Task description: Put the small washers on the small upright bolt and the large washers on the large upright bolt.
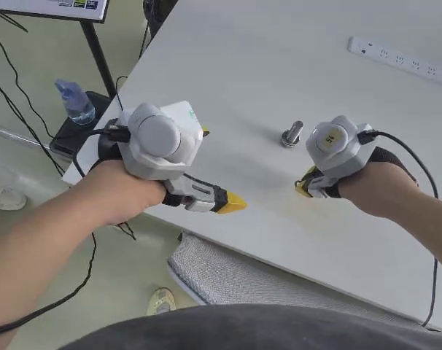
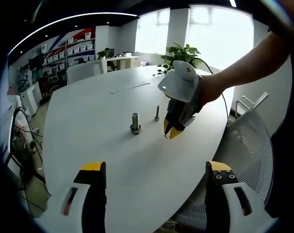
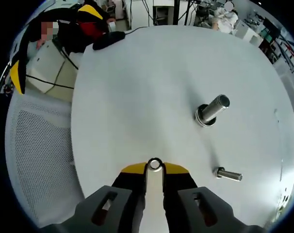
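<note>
The large upright bolt (image 1: 292,133) stands on the white table (image 1: 250,80), with a washer ring round its base (image 3: 204,119). It also shows in the left gripper view (image 2: 135,121), and the thin small bolt (image 2: 157,112) stands just behind it. In the right gripper view the small bolt (image 3: 228,174) is right of my jaws. My right gripper (image 3: 155,167) is shut on a small silver washer (image 3: 155,165), close above the table and short of both bolts. It shows in the head view (image 1: 306,187). My left gripper (image 2: 155,167) stands wide open with nothing between its fingers, over the table's near edge (image 1: 232,203).
A white power strip (image 1: 400,62) lies at the far right of the table. A grey mesh chair (image 1: 228,273) sits under the near edge. On the floor to the left stand a water bottle (image 1: 76,102) and a black stand with cables.
</note>
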Demonstrator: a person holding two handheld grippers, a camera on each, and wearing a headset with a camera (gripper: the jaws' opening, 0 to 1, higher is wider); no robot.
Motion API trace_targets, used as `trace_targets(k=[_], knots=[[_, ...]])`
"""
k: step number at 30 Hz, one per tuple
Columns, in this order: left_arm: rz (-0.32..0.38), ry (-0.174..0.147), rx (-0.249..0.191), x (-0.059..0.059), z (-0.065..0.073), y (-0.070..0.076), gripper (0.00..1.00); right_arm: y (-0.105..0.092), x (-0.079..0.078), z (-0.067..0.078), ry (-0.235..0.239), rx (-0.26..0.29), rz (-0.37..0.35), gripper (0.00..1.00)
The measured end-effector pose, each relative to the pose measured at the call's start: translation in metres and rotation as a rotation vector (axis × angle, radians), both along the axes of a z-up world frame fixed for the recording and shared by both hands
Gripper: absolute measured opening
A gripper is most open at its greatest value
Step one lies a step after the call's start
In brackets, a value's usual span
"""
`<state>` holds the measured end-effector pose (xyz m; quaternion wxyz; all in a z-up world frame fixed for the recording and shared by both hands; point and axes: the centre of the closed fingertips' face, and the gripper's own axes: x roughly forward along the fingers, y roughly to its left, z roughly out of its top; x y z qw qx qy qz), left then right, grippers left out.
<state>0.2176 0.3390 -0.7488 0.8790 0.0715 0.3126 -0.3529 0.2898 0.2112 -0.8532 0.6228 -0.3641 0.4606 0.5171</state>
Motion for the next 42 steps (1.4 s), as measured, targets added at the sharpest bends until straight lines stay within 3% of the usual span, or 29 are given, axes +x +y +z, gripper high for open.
trace_targets(k=[9, 13, 25, 33, 42], knots=[[0.026, 0.002, 0.009, 0.003, -0.003, 0.002, 0.89, -0.020, 0.008, 0.008, 0.014, -0.007, -0.033, 0.12], [0.025, 0.008, 0.011, 0.001, -0.005, 0.002, 0.91, -0.031, 0.014, 0.006, 0.026, 0.014, -0.025, 0.13], [0.045, 0.029, 0.014, 0.001, -0.009, 0.002, 0.95, -0.063, 0.026, 0.014, 0.022, -0.011, -0.069, 0.12], [0.049, 0.036, 0.015, 0.003, -0.011, -0.001, 0.98, -0.075, 0.036, 0.022, 0.018, -0.025, -0.070, 0.12], [0.066, 0.047, 0.009, 0.002, -0.013, -0.001, 1.00, -0.074, 0.050, 0.029, 0.002, -0.023, -0.063, 0.12]])
